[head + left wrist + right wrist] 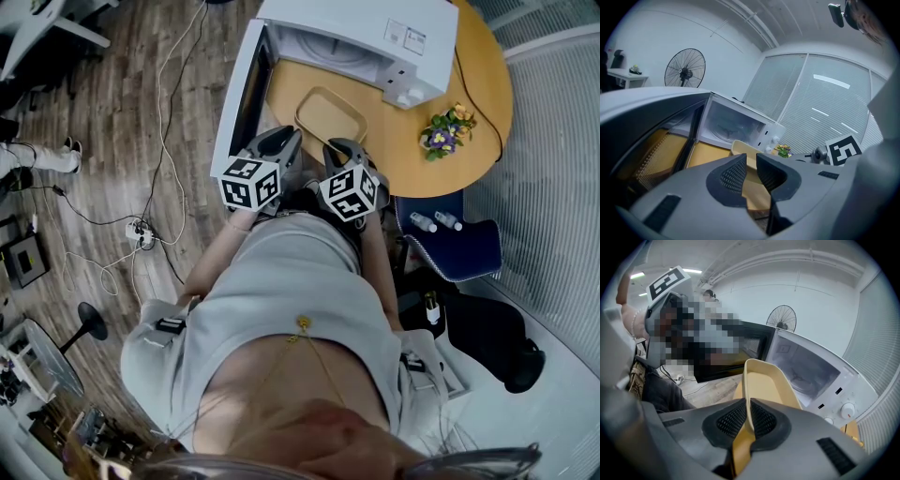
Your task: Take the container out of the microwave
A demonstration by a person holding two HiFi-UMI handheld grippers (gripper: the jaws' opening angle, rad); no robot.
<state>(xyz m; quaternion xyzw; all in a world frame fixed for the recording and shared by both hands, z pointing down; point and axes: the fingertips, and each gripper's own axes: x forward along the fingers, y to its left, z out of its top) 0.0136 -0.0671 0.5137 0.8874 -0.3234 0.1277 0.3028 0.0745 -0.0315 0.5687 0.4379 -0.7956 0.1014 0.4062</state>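
Note:
The pale yellow container lies outside the white microwave, over the round wooden table just in front of the oven's open cavity. My right gripper is shut on the container's near rim; in the right gripper view the rim runs between the pads of the right gripper. My left gripper hovers beside it on the left, near the open door. In the left gripper view the left gripper stands slightly open with nothing between its pads, and the container lies beyond them.
A small flower bunch sits on the table right of the microwave. A blue chair holding small bottles stands below the table. Cables and a power strip lie on the wooden floor at left. A standing fan is behind.

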